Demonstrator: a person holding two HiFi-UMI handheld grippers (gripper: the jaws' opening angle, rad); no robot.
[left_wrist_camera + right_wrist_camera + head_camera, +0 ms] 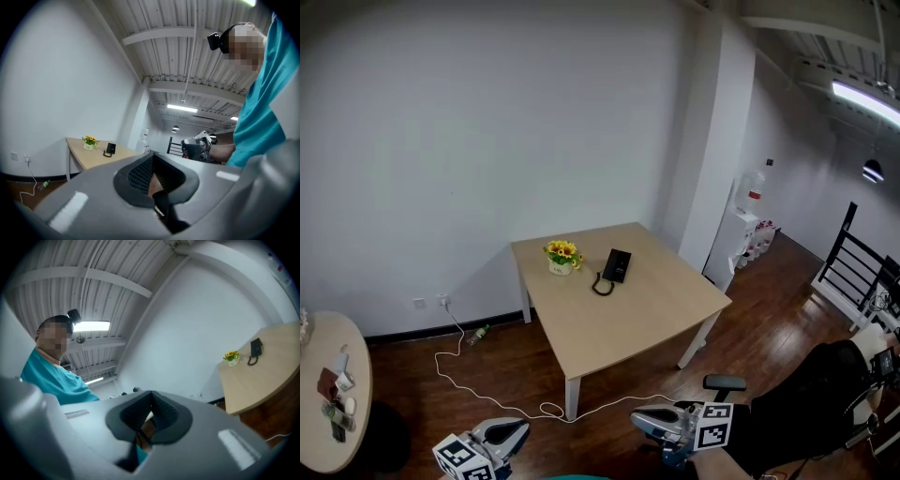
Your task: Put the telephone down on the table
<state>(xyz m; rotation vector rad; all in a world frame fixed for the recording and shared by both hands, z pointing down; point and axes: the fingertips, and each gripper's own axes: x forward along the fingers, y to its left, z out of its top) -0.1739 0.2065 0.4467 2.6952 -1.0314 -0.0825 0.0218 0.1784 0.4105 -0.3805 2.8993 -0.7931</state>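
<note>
A black telephone (pixel 617 265) with a coiled cord lies on the square light-wood table (pixel 628 319) at the middle of the room, next to a small pot of yellow flowers (pixel 562 255). Both grippers are low at the near edge of the head view, far short of the table. My left gripper (pixel 511 433) and right gripper (pixel 647 419) point roughly toward each other, jaws together, with nothing in them. The left gripper view shows its shut jaws (pixel 152 158), the telephone (pixel 110 148) far off, and the right gripper (pixel 199 145) in a hand. The right gripper view shows shut jaws (pixel 151 395) and the telephone (pixel 255 347).
A white cable (pixel 478 384) snakes across the dark wood floor from a wall socket past the table leg. A round table (pixel 328 403) with small items stands at the left. At the right are a black chair (pixel 806 412), a white shelf unit (pixel 745 234) and a black railing (pixel 862 272).
</note>
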